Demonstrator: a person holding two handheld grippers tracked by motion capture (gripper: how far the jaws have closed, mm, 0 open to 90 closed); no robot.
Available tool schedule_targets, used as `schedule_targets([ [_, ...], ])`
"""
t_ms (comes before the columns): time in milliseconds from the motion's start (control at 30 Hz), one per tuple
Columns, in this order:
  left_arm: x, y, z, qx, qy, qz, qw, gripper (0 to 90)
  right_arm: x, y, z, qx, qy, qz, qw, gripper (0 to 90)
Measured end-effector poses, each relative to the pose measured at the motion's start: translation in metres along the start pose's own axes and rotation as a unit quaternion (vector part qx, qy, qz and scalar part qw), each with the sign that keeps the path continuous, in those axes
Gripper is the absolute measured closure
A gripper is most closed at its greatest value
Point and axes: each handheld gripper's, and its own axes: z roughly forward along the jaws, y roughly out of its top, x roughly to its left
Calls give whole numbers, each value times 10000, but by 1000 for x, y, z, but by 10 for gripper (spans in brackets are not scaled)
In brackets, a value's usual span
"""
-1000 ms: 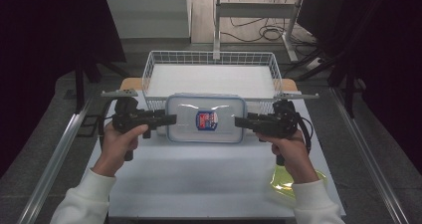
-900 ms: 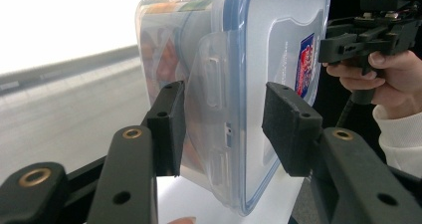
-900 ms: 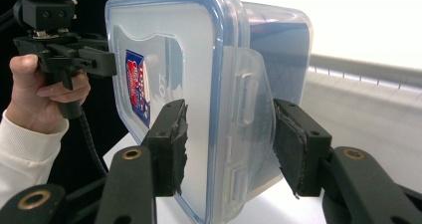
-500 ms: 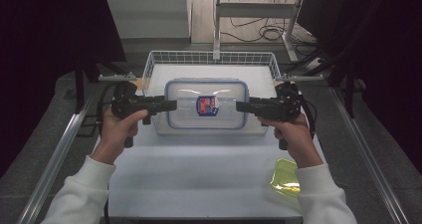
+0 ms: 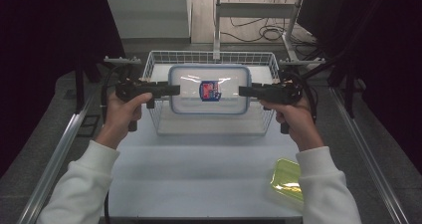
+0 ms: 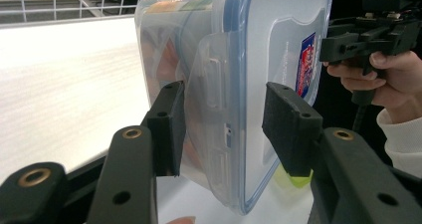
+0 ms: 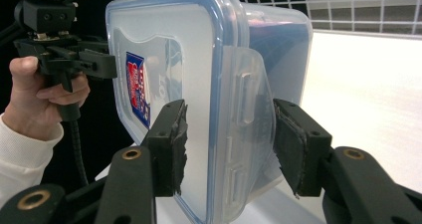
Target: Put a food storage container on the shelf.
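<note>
A white table top [image 5: 199, 174] is lit brightly from above, with glare across its surface. It is bordered on the left and right by metal rails [image 5: 57, 154] running toward the far end. Grey floor [image 5: 30, 149] is seen outside both rails. Dark black drapes or panels [image 5: 45, 40] are hung on the left and right sides of the scene. Beyond the far end of the table a pale wall panel [image 5: 149, 15] is seen beside wood-toned flooring [image 5: 239, 15], where black cables [image 5: 263, 32] are lying in loops around a grey metal stand [image 5: 249, 10].
</note>
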Motion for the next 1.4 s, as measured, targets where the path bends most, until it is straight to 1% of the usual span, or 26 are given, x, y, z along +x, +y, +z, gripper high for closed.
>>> schedule_targets([
  [33,4,3,3,1,-21,-10,10000,526,-4,3,2,-27,-25,38,10000,495],
  [67,4,3,3,1,-21,-10,10000,526,-4,3,2,-27,-25,38,10000,495],
  [133,9,6,7,16,-50,-22,10000,526,-7,5,3,-50,-48,64,10000,494],
  [200,14,8,12,37,-68,-49,10000,525,-12,6,5,-68,-67,146,9998,493],
  [267,15,9,13,40,-75,-65,9999,525,-14,7,5,-53,-63,175,9998,493],
  [300,18,11,17,52,-80,-82,9999,525,-17,8,6,-63,-80,229,9997,492],
  [400,21,13,19,57,-101,-99,9999,525,-20,10,8,-80,-101,244,9996,492],
  [433,24,16,21,70,-116,-122,9998,525,-22,12,9,-89,-119,246,9996,491],
  [533,27,18,23,77,-111,-144,9998,525,-24,14,10,-89,-130,272,9995,491],
  [567,28,19,23,81,-104,-156,9998,525,-28,16,13,-101,-134,303,9994,490],
  [667,32,24,26,100,-83,-186,9997,524,-31,18,14,-120,-127,338,9993,490],
  [700,34,27,29,130,-66,-236,9996,524,-35,20,16,-119,-133,371,9992,490],
  [733,34,27,29,130,-66,-236,9996,524,-37,21,17,-125,-128,398,9990,490],
  [767,37,29,32,166,-70,-269,9995,524,-39,22,17,-122,-131,415,9990,490],
  [867,41,30,34,193,-89,-308,9993,523,-43,23,20,-98,-145,482,9987,490],
  [933,44,31,35,150,-98,-353,9992,522,-44,23,22,-113,-131,506,9986,489],
  [1033,45,32,35,85,-40,-374,9993,518,-48,23,25,-118,-112,561,9983,488],
  [1133,47,32,36,23,-6,-479,9988,516,-51,24,27,-154,-87,650,9977,484],
  [1167,46,32,38,15,64,-499,9987,507,-54,25,29,-217,-75,766,9968,479],
  [1200,46,32,39,3,83,-557,9984,503,-55,25,29,-230,-97,851,9961,476],
  [1233,47,32,39,-26,96,-601,9981,496,-56,26,30,-267,-154,867,9958,474],
  [1267,47,32,39,-26,96,-601,9981,491,-56,26,30,-267,-154,867,9958,474],
  [1300,48,32,41,-40,179,-643,9978,480,-56,27,32,-289,-258,842,9957,469],
  [1333,48,32,41,-40,179,-643,9978,461,-56,27,32,-289,-258,842,9957,469],
  [1367,49,32,45,38,275,-642,9975,440,-55,26,33,-268,-323,861,9954,455],
  [1400,49,31,47,45,313,-667,9973,424,-55,26,34,-269,-361,909,9948,447],
])
